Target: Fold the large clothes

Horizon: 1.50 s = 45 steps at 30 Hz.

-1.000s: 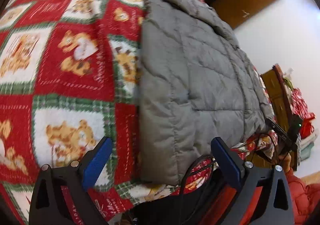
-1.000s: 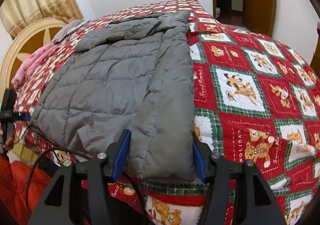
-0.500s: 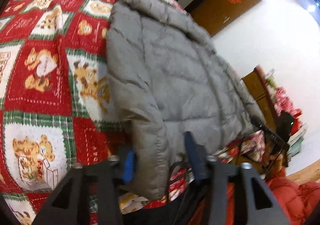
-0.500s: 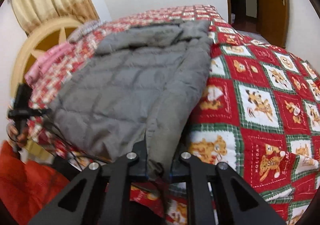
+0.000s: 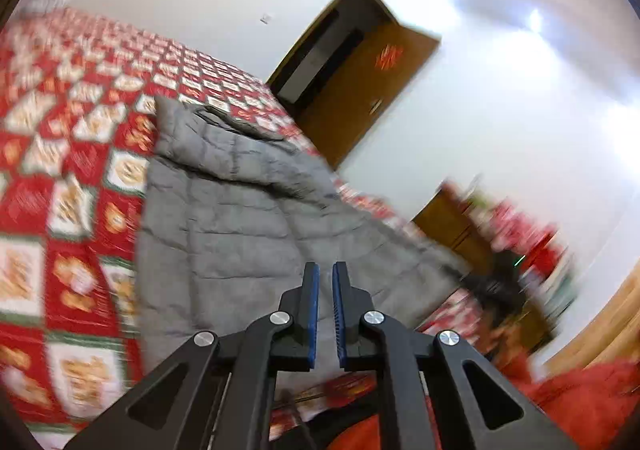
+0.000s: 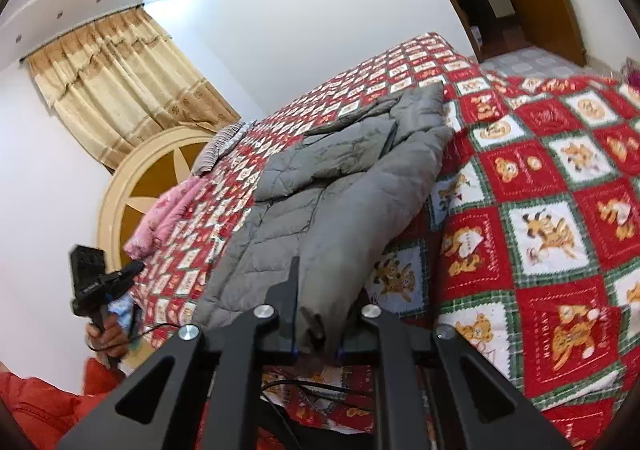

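1. Since half a second ago, both tools are lifting and tipping upward, so more wall and ceiling are showing, and the left-wrist view is blurring with the motion.
2. Right tool [image 6: 316, 314] is clenching the near hem of the grey quilted jacket [image 6: 344, 185], with fabric bunching between its narrowed jaws and rising off the bed.
3. Left tool [image 5: 324, 290] is sitting with its blue pads [image 5: 314, 314] drawn nearly together, a thin gap showing between them; I cannot tell whether any fabric is caught there.
4. Jacket [image 5: 240, 217] is lying lengthwise on the bed, collar end far from the tools, one sleeve folding across its upper half.
5. Under it, the red, green and white teddy-bear quilt [image 6: 552, 217] is covering the bed.
6. Beyond, a pink garment [image 6: 168, 217] is lying near the round headboard [image 6: 132, 185], beige curtains [image 6: 120, 85] are hanging behind, and a brown door [image 5: 360, 89] is standing open.
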Each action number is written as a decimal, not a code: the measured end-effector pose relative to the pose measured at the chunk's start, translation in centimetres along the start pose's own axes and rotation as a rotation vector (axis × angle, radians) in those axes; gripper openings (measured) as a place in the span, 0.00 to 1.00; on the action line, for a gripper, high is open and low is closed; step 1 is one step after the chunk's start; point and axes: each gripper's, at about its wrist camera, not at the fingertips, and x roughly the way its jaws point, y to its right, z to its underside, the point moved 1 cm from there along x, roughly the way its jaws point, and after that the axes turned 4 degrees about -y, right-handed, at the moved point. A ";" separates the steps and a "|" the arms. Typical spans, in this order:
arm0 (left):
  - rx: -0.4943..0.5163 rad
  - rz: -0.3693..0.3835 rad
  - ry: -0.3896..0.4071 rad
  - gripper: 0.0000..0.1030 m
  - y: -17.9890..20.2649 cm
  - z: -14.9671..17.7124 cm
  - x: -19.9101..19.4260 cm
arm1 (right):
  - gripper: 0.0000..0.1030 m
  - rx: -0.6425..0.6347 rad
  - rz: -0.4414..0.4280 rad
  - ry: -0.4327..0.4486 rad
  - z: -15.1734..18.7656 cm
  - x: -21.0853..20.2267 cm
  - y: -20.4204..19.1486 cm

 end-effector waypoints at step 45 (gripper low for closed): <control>-0.153 0.152 0.137 0.14 -0.5 -2.5 -0.7 | 0.15 -0.028 -0.082 0.104 -1.5 -4.4 -2.0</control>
